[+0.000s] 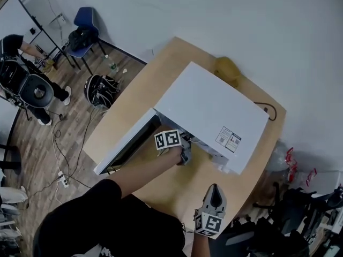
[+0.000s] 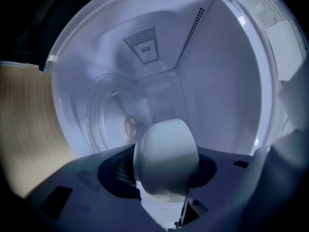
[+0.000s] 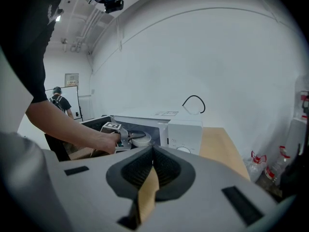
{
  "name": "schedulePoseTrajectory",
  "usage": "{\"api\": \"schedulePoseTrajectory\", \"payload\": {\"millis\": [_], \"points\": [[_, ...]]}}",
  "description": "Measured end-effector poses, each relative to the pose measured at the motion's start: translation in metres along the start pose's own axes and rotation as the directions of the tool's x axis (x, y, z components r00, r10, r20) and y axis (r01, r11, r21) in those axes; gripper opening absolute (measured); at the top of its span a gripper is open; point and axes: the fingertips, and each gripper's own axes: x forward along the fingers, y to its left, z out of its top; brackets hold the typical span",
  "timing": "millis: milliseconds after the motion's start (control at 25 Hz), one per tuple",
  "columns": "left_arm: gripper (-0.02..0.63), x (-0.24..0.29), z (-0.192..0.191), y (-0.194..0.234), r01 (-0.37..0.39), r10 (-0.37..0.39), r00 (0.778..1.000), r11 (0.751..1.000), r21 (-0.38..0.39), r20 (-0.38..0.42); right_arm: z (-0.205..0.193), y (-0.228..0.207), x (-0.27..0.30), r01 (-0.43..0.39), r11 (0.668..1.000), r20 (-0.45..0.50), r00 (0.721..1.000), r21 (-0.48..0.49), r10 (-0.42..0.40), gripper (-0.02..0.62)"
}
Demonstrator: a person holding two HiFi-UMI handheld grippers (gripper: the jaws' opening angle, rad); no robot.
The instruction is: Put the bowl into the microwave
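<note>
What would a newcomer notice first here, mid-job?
The white microwave on the wooden table stands out, its door swung open at the left in the head view. At its mouth the left gripper holds a white bowl, the glass turntable just ahead. The right gripper hangs back over the table's near edge, fingers together, empty.

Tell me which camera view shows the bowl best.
The left gripper view: the bowl fills its centre, gripped between the left gripper's jaws, with the microwave cavity behind it. The right gripper view shows it only small and distant in the microwave's opening. In the head view the microwave's top hides it.
</note>
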Motion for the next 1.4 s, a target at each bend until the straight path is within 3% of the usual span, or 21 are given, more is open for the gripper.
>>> {"api": "schedulePoseTrajectory", "payload": {"millis": [320,640,720,880,1080,1400], "points": [[0.212,0.011,0.013,0.023,-0.125,0.126,0.992,0.991,0.043,-0.011,-0.006,-0.005,0.000,-0.011,1.000,0.002,1.000,0.019,0.011,0.060],[0.212,0.020,0.012,0.026,-0.111,0.117,0.992,0.988,0.105,-0.049,-0.003,-0.005,0.007,0.001,1.000,-0.001,1.000,0.022,-0.001,0.060],[0.212,0.023,0.018,0.025,-0.111,0.117,0.992,0.985,0.136,-0.040,0.001,-0.004,0.009,0.001,1.000,0.004,1.000,0.010,-0.001,0.060],[0.212,0.027,0.028,0.024,-0.110,0.110,0.994,0.986,0.126,0.002,0.000,-0.002,0.011,-0.004,1.000,-0.004,1.000,0.007,0.004,0.060],[0.212,0.023,0.033,0.025,-0.137,0.133,0.991,0.969,0.206,0.035,-0.007,0.000,0.012,-0.006,1.000,-0.025,1.000,0.018,0.006,0.060],[0.216,0.017,0.036,0.031,-0.184,0.178,0.983,0.968,0.173,0.048,-0.007,0.012,0.012,-0.027,1.000,-0.026,0.999,0.016,0.027,0.060]]}}
